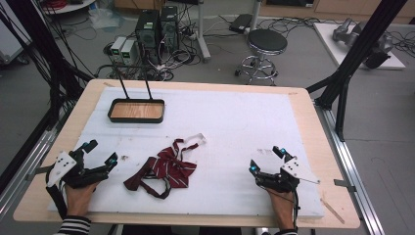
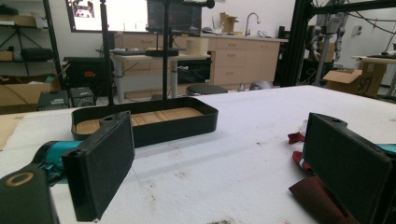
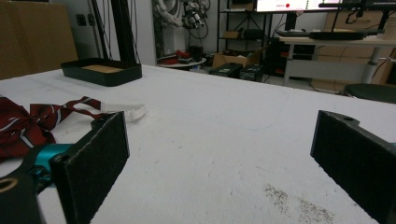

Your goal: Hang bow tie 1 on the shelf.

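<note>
While both hands are resting at the near edge of the worktop (image 1: 303,127), the left tool (image 1: 102,152) and right tool (image 1: 265,159) are sitting released, jaws spread wide with nothing between them. The bow tie (image 1: 164,170) is lying flat between them, nearer the left tool, touching neither. A tray (image 1: 136,110) is standing well behind it, far left.
</note>
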`<action>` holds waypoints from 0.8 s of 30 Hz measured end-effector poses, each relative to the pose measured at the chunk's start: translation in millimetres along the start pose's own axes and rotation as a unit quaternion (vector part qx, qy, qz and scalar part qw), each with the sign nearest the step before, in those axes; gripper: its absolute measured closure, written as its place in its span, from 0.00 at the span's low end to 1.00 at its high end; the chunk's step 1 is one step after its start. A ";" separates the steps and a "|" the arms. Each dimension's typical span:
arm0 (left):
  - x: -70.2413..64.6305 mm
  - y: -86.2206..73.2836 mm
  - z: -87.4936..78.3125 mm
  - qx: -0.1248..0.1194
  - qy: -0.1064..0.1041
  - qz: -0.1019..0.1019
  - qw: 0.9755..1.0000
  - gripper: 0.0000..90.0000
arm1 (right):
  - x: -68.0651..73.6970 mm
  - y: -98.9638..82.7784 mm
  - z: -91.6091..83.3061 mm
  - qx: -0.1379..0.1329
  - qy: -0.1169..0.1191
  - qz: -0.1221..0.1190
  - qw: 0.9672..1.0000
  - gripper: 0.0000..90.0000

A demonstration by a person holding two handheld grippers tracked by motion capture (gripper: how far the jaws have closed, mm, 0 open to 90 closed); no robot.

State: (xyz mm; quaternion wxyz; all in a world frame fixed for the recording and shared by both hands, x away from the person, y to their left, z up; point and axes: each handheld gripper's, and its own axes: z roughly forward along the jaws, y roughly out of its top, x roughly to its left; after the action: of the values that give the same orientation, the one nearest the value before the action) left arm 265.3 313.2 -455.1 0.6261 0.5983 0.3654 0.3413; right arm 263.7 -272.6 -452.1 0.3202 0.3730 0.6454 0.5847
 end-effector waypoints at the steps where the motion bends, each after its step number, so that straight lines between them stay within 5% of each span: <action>1: 0.1 0.1 0.4 0.000 0.000 -0.003 1.000 0.11 | 0.1 0.0 -0.1 0.001 0.001 0.001 1.000 0.04; 24: 6.4 7.5 -0.8 0.015 -0.011 0.004 1.000 0.10 | 1.2 0.3 0.5 0.006 -0.002 -0.003 1.000 0.04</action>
State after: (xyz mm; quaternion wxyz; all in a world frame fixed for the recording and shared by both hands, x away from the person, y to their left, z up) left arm 267.9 319.6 -447.9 0.6193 0.6131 0.3613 0.3318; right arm 263.5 -271.3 -451.8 0.3211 0.3743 0.6490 0.5794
